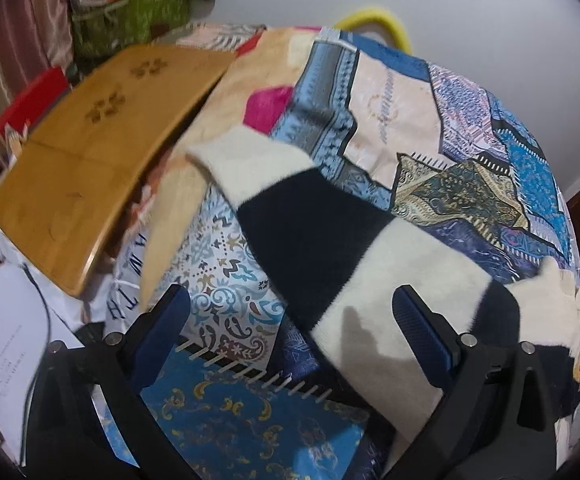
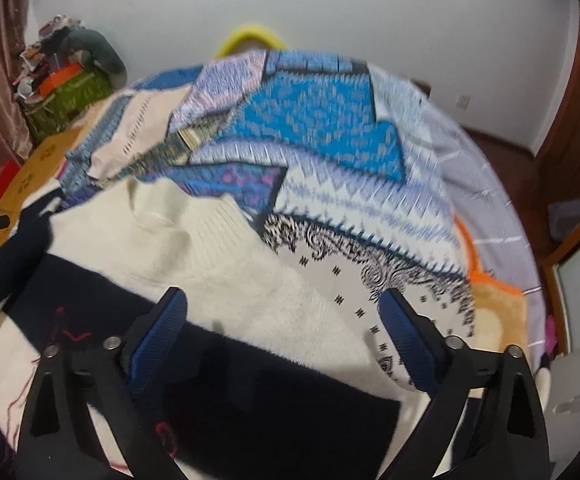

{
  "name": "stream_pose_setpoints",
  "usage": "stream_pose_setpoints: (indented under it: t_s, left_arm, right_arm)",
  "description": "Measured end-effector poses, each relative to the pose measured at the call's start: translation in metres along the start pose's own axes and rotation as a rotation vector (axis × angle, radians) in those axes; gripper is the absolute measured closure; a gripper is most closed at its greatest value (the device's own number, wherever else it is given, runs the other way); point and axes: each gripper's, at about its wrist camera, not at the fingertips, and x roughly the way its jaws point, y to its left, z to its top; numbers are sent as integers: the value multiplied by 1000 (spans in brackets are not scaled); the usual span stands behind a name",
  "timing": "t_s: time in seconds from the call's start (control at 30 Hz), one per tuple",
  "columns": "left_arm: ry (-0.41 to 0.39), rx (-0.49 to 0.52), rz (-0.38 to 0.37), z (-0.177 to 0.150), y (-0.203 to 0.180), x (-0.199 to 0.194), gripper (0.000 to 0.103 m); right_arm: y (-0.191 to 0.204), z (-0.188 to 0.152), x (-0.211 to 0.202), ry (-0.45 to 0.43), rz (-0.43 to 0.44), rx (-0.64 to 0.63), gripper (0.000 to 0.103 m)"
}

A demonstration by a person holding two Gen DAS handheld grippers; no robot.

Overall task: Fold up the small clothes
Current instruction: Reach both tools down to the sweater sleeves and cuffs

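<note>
A fuzzy knitted sweater in broad cream and navy bands lies spread across a bed covered by a blue, cream and white patchwork-print bedspread, with one sleeve reaching toward a light wooden lap table at the bed's edge. In the right wrist view its ribbed cream collar shows near the middle of the bed.

The left claw is spread wide above a cream band of the sleeve, pinching nothing. The right claw is also spread, over the shoulder where cream meets navy, with nothing between its pads.

The knit looks soft, light and limp, so it will likely sag and stretch when lifted instead of holding a crease. The fluffy pile should give the pads good friction. Firmer places to pinch are probably the ribbed collar, cuff and hem; a single layer at the sleeve's edge seems easiest to take hold of.
</note>
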Motion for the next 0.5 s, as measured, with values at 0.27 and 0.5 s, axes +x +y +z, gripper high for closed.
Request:
stream_pose_setpoints:
  t_s: [0.27,0.5]
  left_arm:
    - [65,-2,-25,6,-6,28,24]
    - [63,36,43,11,-18,38,50]
  right_arm:
    - [-10,5,43,84,71,31,12]
    - [-11,5,53,88,154,66,27]
